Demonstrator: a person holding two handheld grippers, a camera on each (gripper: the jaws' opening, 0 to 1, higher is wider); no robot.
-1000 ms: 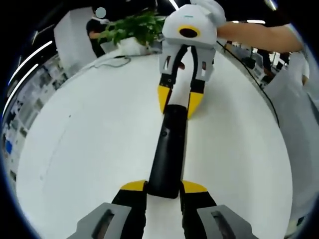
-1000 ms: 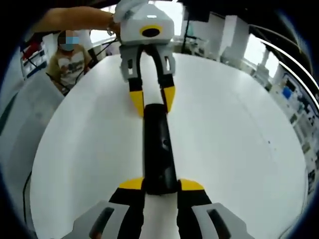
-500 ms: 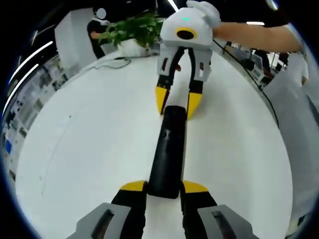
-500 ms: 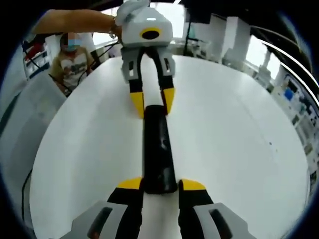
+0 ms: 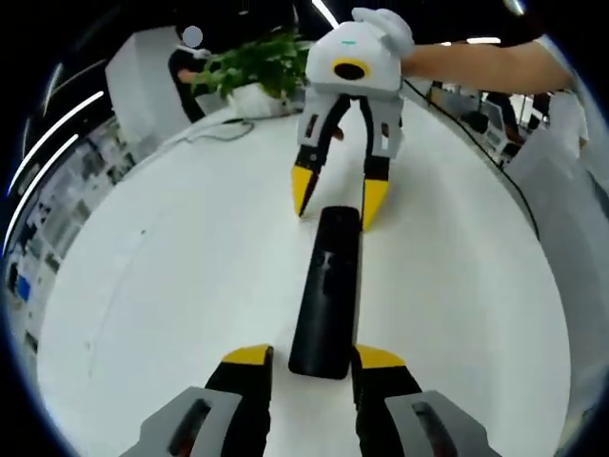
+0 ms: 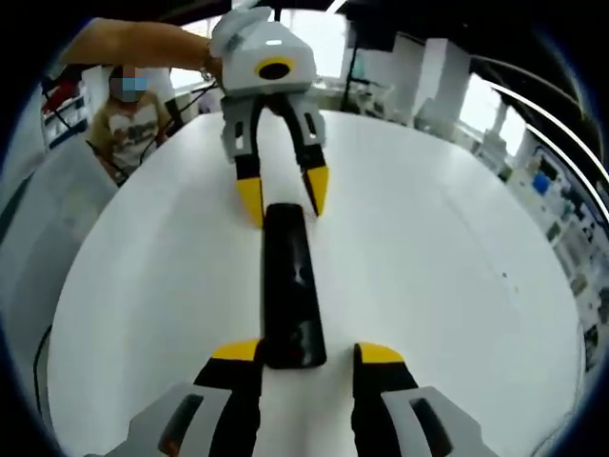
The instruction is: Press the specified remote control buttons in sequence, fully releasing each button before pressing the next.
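1. Left gripper (image 5: 306, 360): its yellow-tipped jaws stand apart on either side of the near end of the remote (image 5: 327, 288), with a sliver of table visible at each side, so it is open and grips nothing. Risk: closing off-centre would skew the remote.
2. Remote: a long black bar lying flat on the white table (image 5: 171, 286), between the two grippers, near the middle of the tabletop. Its buttons are too small to tell apart, so a wrong button could be pressed.
3. Right gripper (image 5: 336, 198): seen in the left gripper view beyond the far end of the remote, jaws spread, tips just off that end and holding nothing. In the right gripper view its own jaws (image 6: 306, 354) likewise flank the remote (image 6: 288, 284) with gaps.
4. Judgement: with neither end held, a downward press may slide or tip the remote along the smooth table.
5. Plant (image 5: 257, 59) and cable (image 5: 224, 129) at the far edge lie well apart from the work.
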